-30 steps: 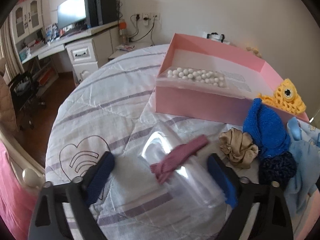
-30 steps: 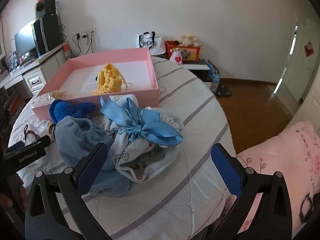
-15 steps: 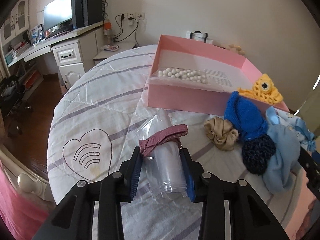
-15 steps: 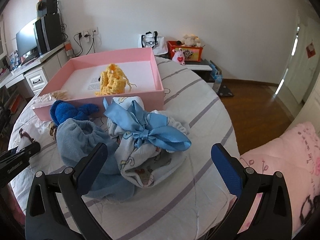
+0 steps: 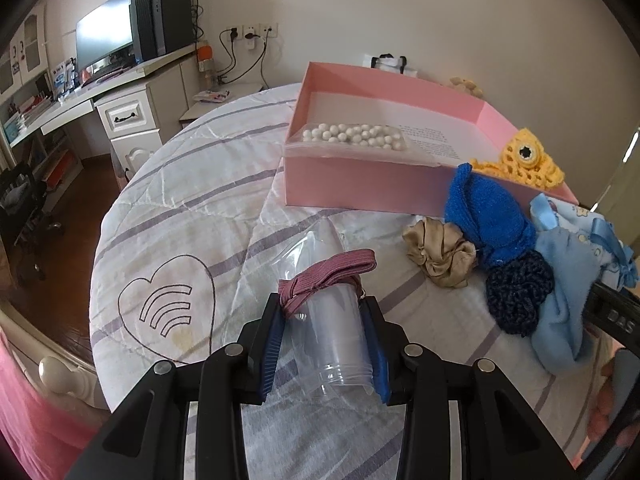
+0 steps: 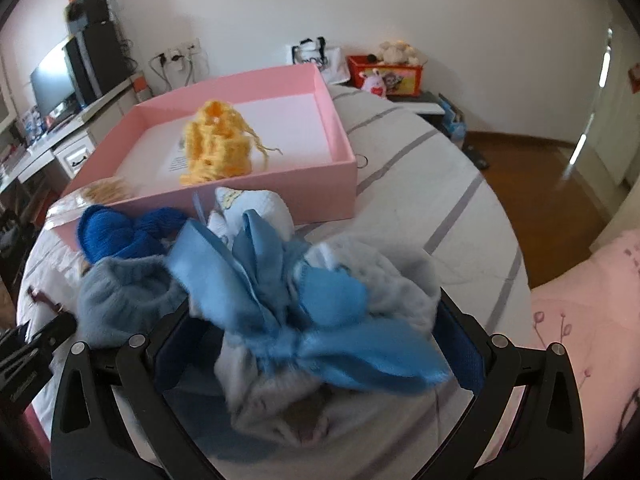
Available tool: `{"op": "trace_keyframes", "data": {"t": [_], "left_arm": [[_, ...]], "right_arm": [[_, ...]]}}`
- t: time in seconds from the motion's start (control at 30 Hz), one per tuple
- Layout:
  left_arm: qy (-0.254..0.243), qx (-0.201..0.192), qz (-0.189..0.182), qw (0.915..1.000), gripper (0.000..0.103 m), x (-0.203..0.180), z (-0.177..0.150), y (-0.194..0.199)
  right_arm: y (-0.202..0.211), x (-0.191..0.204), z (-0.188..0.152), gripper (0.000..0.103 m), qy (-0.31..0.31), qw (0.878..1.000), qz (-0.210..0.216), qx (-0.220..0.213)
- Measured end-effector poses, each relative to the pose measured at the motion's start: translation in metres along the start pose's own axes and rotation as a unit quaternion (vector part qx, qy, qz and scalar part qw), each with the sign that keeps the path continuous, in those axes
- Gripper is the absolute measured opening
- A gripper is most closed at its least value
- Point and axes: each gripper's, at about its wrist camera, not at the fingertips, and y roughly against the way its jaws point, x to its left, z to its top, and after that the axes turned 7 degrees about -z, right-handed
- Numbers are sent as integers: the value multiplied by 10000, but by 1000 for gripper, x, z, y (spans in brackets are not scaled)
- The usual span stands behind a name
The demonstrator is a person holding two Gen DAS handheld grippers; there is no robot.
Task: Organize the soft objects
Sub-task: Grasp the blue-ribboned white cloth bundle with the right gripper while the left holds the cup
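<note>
My left gripper (image 5: 324, 344) is shut on a clear plastic packet (image 5: 328, 332) with a mauve hair band (image 5: 324, 276) across its top, just above the quilt. My right gripper (image 6: 314, 312) stands open and wide, its fingers on either side of a white cloth bundle (image 6: 376, 280) tied with a blue ribbon bow (image 6: 256, 280). Behind both lies the pink box (image 5: 360, 188), which holds a yellow crochet piece (image 6: 216, 148) and a bag of white beads (image 5: 352, 136). A blue knit item (image 5: 484, 208), a beige scrunchie (image 5: 440, 252), a navy scrunchie (image 5: 520, 292) and a pale blue cloth (image 5: 564, 292) lie between the grippers.
Everything rests on a round bed with a striped white quilt (image 5: 180, 208). A pink pillow (image 6: 580, 320) lies at the right. A desk with a monitor (image 5: 104, 36) stands beyond the bed at the left, and wooden floor (image 6: 540, 184) shows past the bed's right edge.
The left jaws closed on the clear packet with the hair band and lifted it slightly. The right gripper moved forward and down, so the bow bundle now sits between its fingers.
</note>
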Motion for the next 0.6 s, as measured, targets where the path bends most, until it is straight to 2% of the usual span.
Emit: {"op": "trace_keyframes", "data": {"t": [0.13, 0.33, 0.47, 0.6], "left_arm": [[1, 18, -23, 10000, 35, 2, 3, -2], [1, -11, 38, 10000, 35, 2, 4, -3], [-20, -16, 106, 9999, 35, -2, 4, -3], [4, -11, 63, 10000, 35, -2, 4, -1]], "right_arm": [[-15, 0, 0, 103, -42, 9999, 68, 112], [-6, -3, -4, 80, 7, 9998, 177, 2], [0, -7, -4, 74, -56, 9997, 256, 17], [12, -11, -3, 73, -94, 9995, 287, -87]]}}
